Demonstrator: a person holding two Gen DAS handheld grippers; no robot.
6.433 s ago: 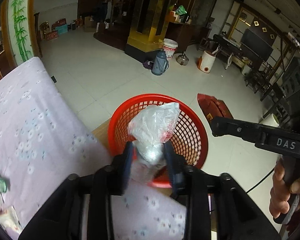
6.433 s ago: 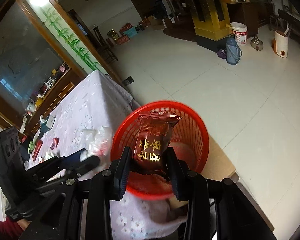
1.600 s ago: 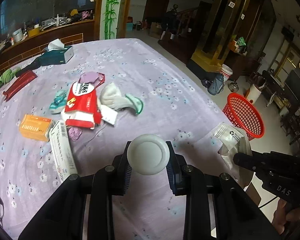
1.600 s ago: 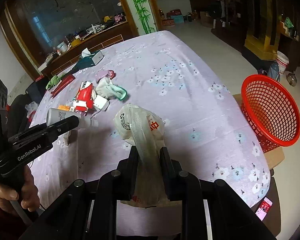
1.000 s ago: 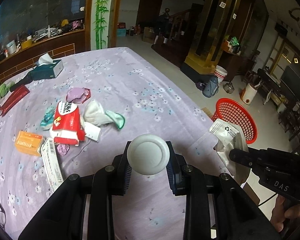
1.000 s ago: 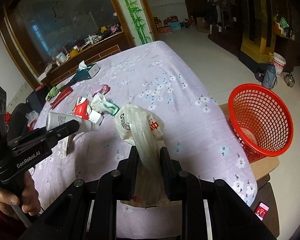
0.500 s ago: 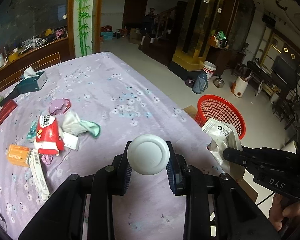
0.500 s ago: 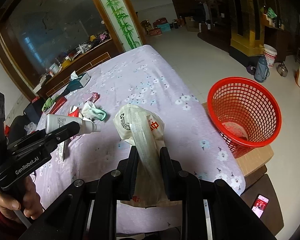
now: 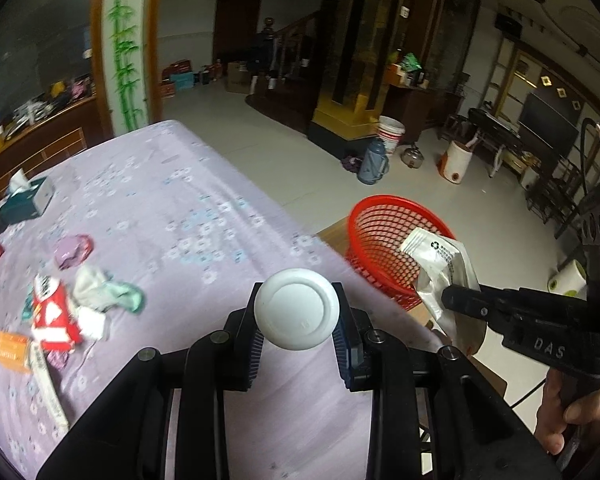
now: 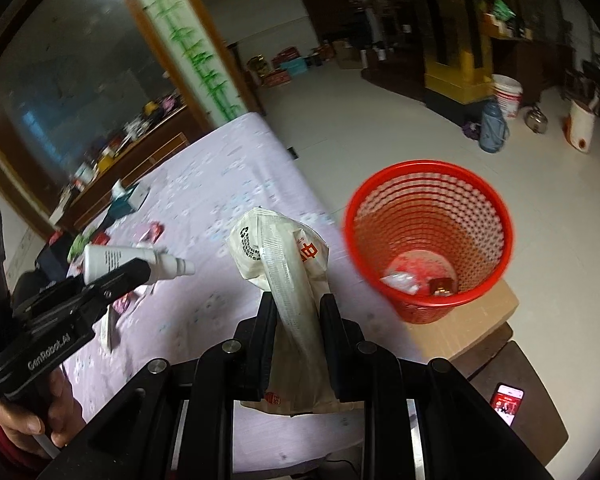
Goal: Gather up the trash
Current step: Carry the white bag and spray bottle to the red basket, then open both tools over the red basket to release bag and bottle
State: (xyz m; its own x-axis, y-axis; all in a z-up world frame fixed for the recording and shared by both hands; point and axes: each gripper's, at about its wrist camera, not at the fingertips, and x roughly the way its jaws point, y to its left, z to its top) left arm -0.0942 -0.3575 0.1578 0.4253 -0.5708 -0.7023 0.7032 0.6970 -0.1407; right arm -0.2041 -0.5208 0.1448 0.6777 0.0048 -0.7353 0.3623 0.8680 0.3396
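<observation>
Right wrist view: the right claw (image 10: 296,312) pinched a crumpled white bag (image 10: 288,264) above the cloth-covered surface (image 10: 220,200), near the red basket (image 10: 428,236) on a cardboard box (image 10: 472,320). Left wrist view: the left claw (image 9: 298,328) clamped a white bottle (image 9: 297,314); wrappers (image 9: 52,312) littered the surface.

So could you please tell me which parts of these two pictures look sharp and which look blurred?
Left wrist view: the bottle in the left gripper is sharp, the tablecloth smeared. Right wrist view: the bag in the right gripper is sharp, the red basket and bamboo panel blurred.
</observation>
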